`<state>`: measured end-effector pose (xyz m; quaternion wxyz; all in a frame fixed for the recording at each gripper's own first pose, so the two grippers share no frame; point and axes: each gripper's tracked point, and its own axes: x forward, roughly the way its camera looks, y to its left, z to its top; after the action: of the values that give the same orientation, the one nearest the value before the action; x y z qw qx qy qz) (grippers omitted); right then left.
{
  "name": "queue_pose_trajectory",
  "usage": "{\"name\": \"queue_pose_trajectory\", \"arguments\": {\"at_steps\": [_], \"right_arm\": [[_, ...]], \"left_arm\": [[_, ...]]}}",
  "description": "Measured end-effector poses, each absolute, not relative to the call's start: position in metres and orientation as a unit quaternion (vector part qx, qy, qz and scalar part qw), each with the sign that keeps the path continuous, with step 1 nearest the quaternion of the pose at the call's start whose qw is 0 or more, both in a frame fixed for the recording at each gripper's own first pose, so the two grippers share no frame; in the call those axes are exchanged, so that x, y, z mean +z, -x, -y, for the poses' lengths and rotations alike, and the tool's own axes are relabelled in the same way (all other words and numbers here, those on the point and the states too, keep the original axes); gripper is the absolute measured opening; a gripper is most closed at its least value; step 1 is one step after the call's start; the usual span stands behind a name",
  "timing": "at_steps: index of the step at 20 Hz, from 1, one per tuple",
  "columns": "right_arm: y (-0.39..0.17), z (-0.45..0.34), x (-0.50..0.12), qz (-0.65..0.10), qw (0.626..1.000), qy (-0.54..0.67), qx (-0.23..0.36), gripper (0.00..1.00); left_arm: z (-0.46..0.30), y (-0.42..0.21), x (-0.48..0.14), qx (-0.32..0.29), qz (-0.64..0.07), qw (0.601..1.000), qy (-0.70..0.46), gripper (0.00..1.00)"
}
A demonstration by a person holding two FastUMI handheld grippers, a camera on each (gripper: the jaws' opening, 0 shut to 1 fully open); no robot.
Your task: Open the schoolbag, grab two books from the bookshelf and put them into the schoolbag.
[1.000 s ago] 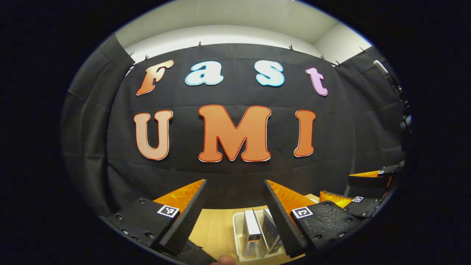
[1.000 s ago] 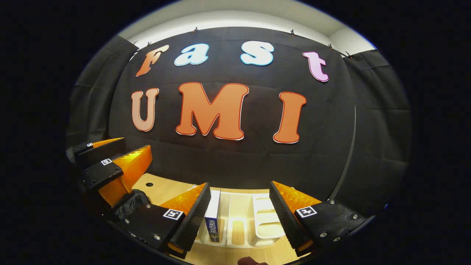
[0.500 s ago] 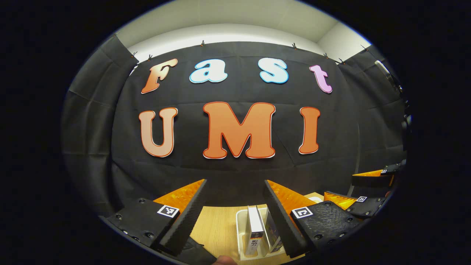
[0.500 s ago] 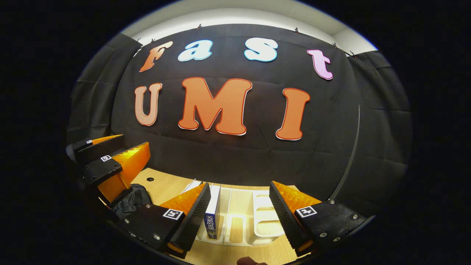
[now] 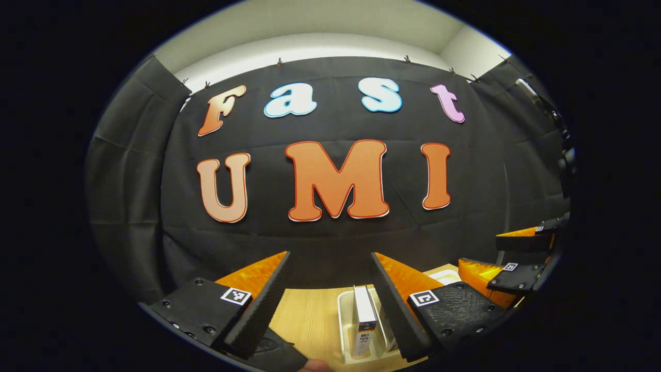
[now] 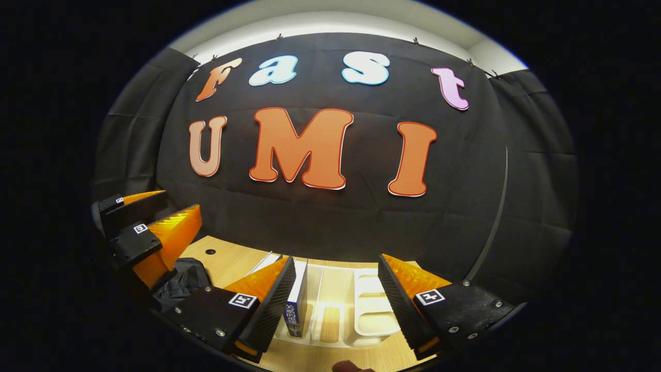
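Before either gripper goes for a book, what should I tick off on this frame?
1. Left gripper open: ok.
2. Right gripper open: ok.
3. Books standing in the white bookshelf: ok, a blue-spined book upright beside the right gripper's left finger.
4. Book between the left gripper's fingers: ok, untouched.
5. Schoolbag open: cannot tell; dark fabric lies on the table.

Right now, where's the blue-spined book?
In the right gripper view the blue-spined book stands upright in the leftmost slot of the white plastic book rack on the wooden table, just inside the right claw's left finger.
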<state>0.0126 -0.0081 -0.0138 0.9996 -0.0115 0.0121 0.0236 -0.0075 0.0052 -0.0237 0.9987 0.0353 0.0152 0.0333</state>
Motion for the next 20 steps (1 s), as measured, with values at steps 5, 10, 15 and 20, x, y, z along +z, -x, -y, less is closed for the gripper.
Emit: {"name": "queue_pose_trajectory", "arguments": {"at_steps": [5,10,15,20], "right_arm": [[-0.019,0.015,-0.016,-0.011,0.999,0.021,0.022,0.95],[-0.025,0.018,-0.017,-0.011,0.999,0.02,0.027,0.95],[-0.032,0.025,-0.022,-0.009,0.999,0.025,0.031,0.95],[-0.041,0.03,-0.028,-0.01,0.999,0.022,0.038,0.95]], "left_arm": [[-0.009,0.011,-0.047,0.037,-0.048,0.997,-0.054,0.95],[-0.015,0.02,-0.083,0.041,-0.088,0.992,-0.08,0.95],[-0.032,0.04,-0.136,0.057,-0.141,0.978,-0.14,0.95],[-0.036,0.062,-0.189,0.055,-0.194,0.959,-0.197,0.95]]}}
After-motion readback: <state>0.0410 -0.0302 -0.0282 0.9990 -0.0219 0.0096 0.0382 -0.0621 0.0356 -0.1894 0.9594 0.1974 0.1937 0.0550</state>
